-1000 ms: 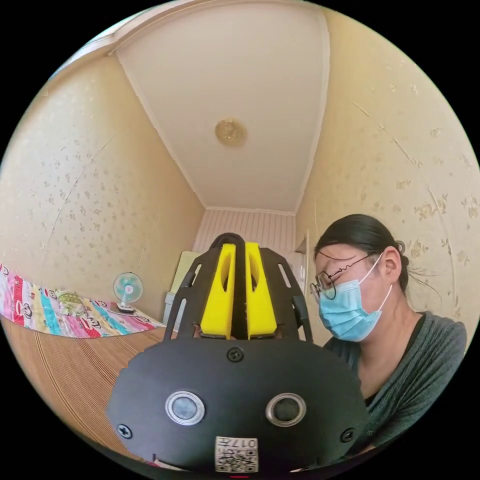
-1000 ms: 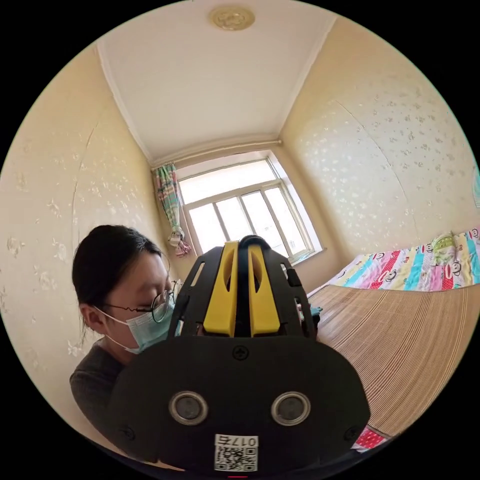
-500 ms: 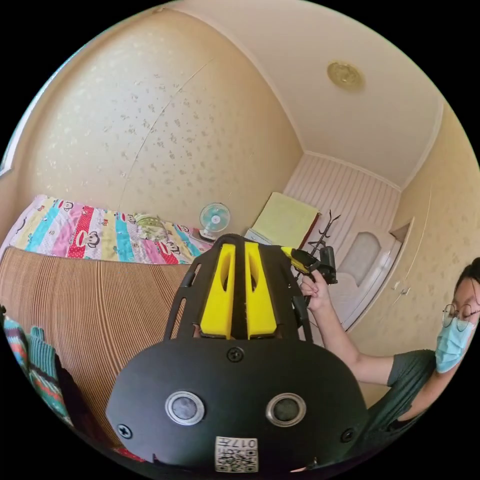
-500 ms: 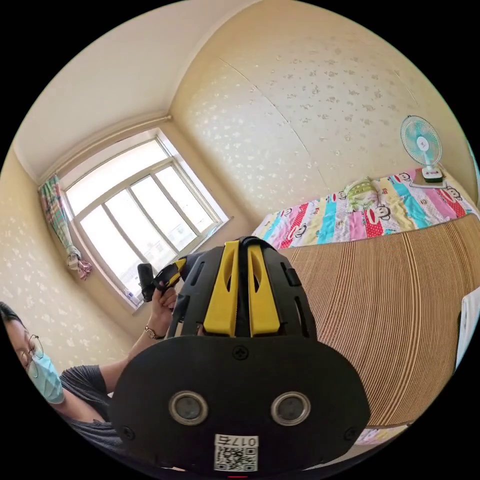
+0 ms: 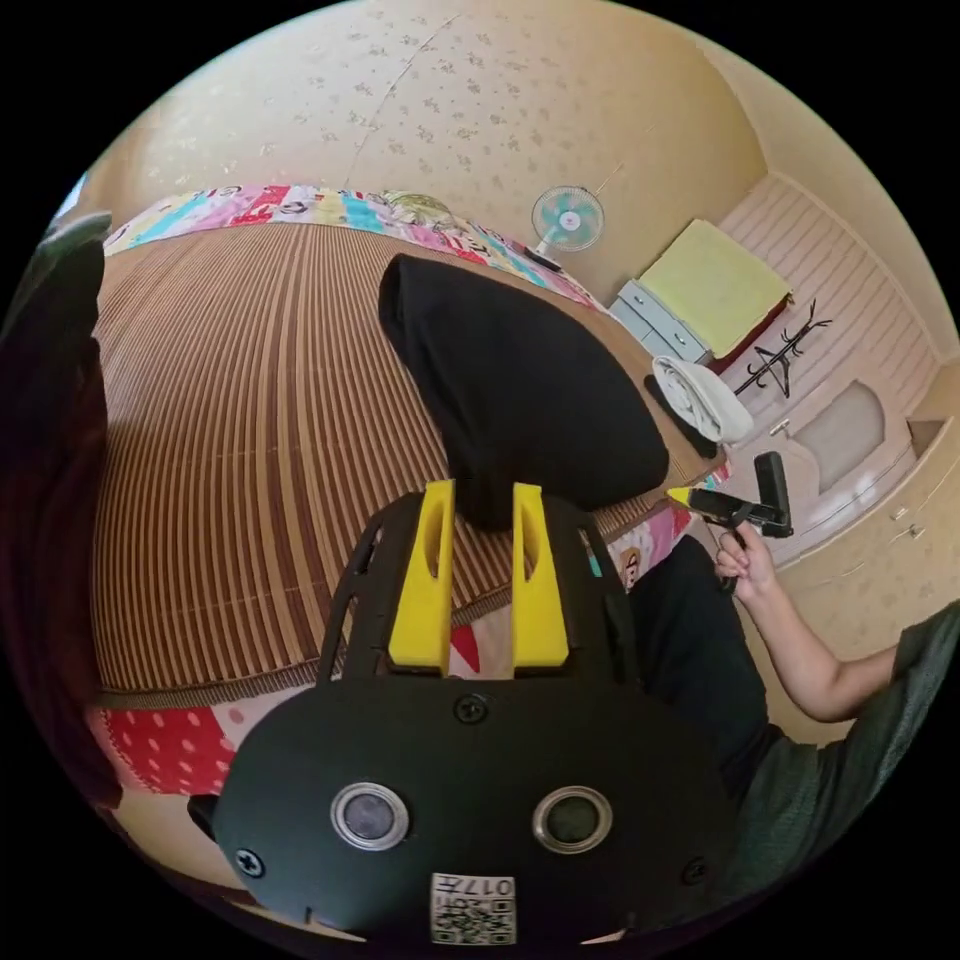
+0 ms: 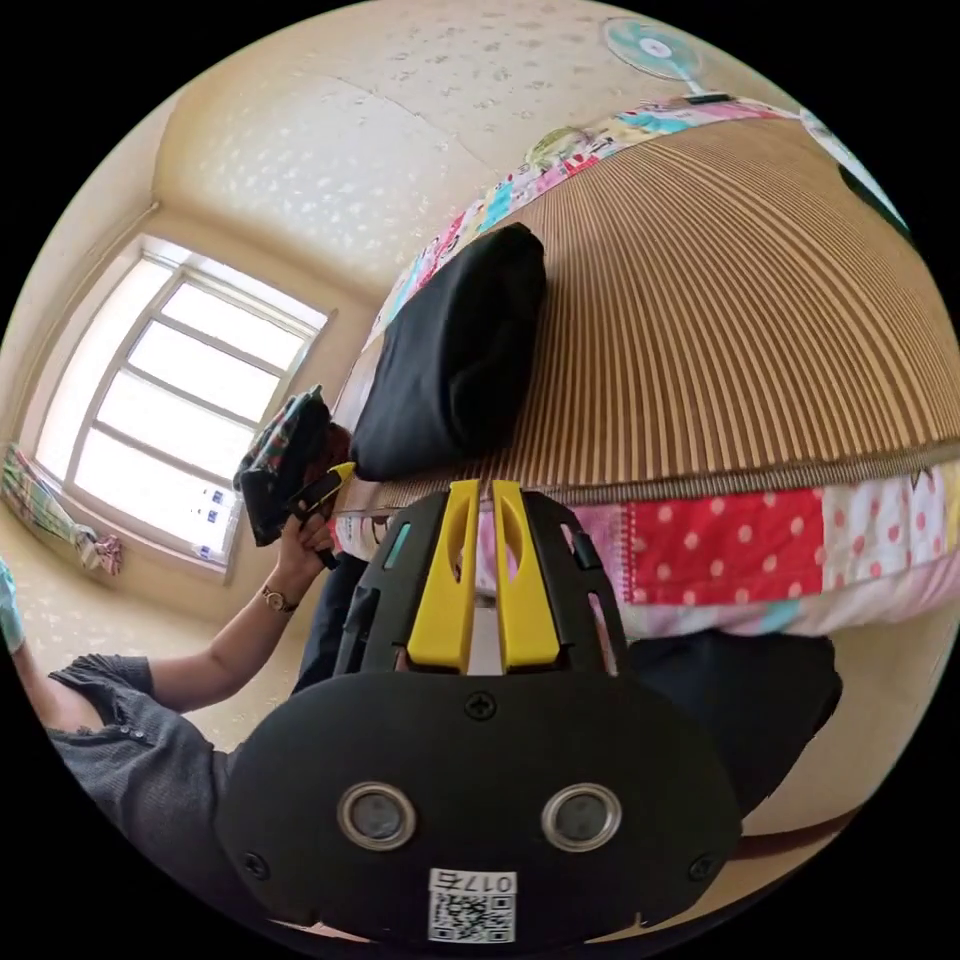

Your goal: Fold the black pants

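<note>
The black pants point(image 5: 520, 390) lie as a folded bundle on the striped bed mat point(image 5: 250, 420). In the left gripper view my left gripper point(image 5: 480, 492) is open, and the near end of the pants shows just past its yellow fingertips. Whether they touch I cannot tell. A hand holds my right gripper point(image 5: 735, 505) off the bed's edge, to the right of the pants. In the right gripper view my right gripper point(image 6: 478, 490) is shut on nothing, over the quilt edge. The pants point(image 6: 450, 360) lie beyond it, with the hand-held left gripper point(image 6: 305, 485) at their near left corner.
A folded white cloth point(image 5: 700, 398) lies on the mat beyond the pants. Dark clothes point(image 5: 50, 450) crowd the left edge. A fan point(image 5: 567, 218), a dresser point(image 5: 660, 320) and a coat rack point(image 5: 780, 362) stand by the wall. The patterned quilt point(image 6: 720, 550) hangs over the bed's edge.
Both cameras have tipped down from the walls and ceiling onto the bed, bringing the pants into view. The left jaws have opened; the right jaws stay together.
</note>
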Available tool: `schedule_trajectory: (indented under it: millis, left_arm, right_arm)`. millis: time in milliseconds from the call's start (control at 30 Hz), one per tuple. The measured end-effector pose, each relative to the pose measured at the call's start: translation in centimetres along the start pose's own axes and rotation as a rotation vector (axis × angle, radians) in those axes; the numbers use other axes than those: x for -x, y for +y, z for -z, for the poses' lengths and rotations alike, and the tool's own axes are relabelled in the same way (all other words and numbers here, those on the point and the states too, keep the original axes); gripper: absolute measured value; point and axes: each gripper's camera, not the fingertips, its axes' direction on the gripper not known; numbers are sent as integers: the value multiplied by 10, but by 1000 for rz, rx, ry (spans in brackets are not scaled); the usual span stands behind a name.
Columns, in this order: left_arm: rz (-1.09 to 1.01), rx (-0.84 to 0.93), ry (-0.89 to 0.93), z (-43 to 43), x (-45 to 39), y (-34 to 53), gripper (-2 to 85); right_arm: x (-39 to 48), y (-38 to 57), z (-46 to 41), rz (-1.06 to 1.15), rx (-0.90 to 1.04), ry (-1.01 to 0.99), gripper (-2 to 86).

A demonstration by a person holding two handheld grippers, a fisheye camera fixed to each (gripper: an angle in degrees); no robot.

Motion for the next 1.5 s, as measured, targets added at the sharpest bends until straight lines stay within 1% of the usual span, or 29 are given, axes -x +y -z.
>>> schedule_trajectory:
  millis: [67, 100, 133, 167, 200, 233, 300, 333, 433, 500, 533, 567, 633, 667, 900, 1000, 1100, 1167, 1233, 1333, 1400, 1467, 1500]
  left_arm:
    - [120, -24, 132, 4, 32, -29, 125]
    - [143, -12, 156, 1, 38, -38, 143]
    - [180, 33, 184, -8, 48, -56, 180]
    - [201, 84, 186, -21, 55, -73, 216]
    - [208, 108, 177, -28, 57, -81, 223]
    - [226, 178, 152, -45, 61, -93, 237]
    - [213, 243, 123, -64, 59, -107, 234]
    - [189, 295, 145, -79, 53, -114, 213]
    - [165, 310, 33, -82, 40, -120, 182]
    - [167, 319, 39, -80, 40, -118, 167]
    - [202, 332, 105, -79, 45, -112, 152]
    - [227, 331, 210, -78, 50, -103, 122]
    - [247, 325, 343, -78, 50, -83, 80]
    - [249, 324, 374, -78, 45, -69, 65]
    - [283, 296, 493, -44, 10, -1, 59]
    - [249, 336, 511, -20, -8, 28, 57]
    - [236, 387, 564, 5, -17, 52, 56]
    - [244, 407, 575, 25, -22, 66, 56]
    - [253, 392, 569, 42, -22, 70, 56]
    - [209, 355, 599, 71, -27, 61, 57]
    - [136, 317, 603, 91, -41, 51, 59]
    - [12, 258, 570, 115, -66, 37, 65]
    - [-16, 240, 565, 119, -72, 34, 66]
  right_arm:
    - [-16, 20, 30, -50, -29, -99, 26]
    - [-18, 23, 36, -59, -29, -117, 27]
    - [-21, 26, 47, -65, -25, -142, 30]
    - [-21, 26, 56, -60, -17, -152, 33]
    - [-20, 25, 60, -55, -15, -151, 35]
    - [-18, 22, 67, -52, -14, -140, 39]
    - [-18, 15, 75, -66, -15, -141, 49]
    - [-18, 10, 78, -78, -19, -165, 58]
    - [-14, 0, 78, -70, -10, -254, 73]
    - [-11, -4, 72, -65, 29, -269, 78]
    - [-10, -5, 66, -71, 61, -272, 85]
    - [-9, -5, 61, -77, 84, -281, 93]
    - [-9, -5, 58, -90, 104, -303, 111]
    - [-11, -5, 58, -104, 107, -321, 124]
    - [-22, -3, 99, -154, 40, -448, 183]
    - [-26, 2, 116, -166, 43, -467, 204]
    - [-33, 15, 125, -187, 36, -537, 222]
    - [-36, 26, 121, -189, 36, -667, 238]
    - [-33, 33, 115, -188, 48, -764, 228]
    - [-11, 37, 131, -127, -10, -803, 214]
    - [10, 31, 147, -59, -42, -783, 207]
    - [47, 8, 177, 84, -38, -714, 199]
    - [56, 1, 185, 120, -36, -696, 198]
